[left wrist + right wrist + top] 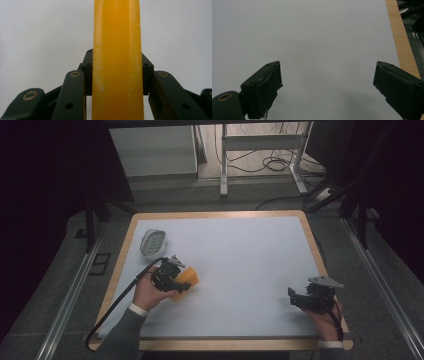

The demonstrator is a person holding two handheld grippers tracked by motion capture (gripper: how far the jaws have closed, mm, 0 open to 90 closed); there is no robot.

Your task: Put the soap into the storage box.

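Clamping from both sides, the left gripper (117, 75) pinches an orange block (117, 60), which rises straight up between its black jaws in the left gripper view. From the high view the left gripper (176, 281) holds that orange block (189, 277) at the left of the white table (240, 250), low over the surface. A small oval mesh strainer (153, 242) lies just behind it, apart from the block. Well off to the right, the right gripper (327, 87) rests with jaws spread wide over bare tabletop (312, 37), near the wooden edge (402, 40).
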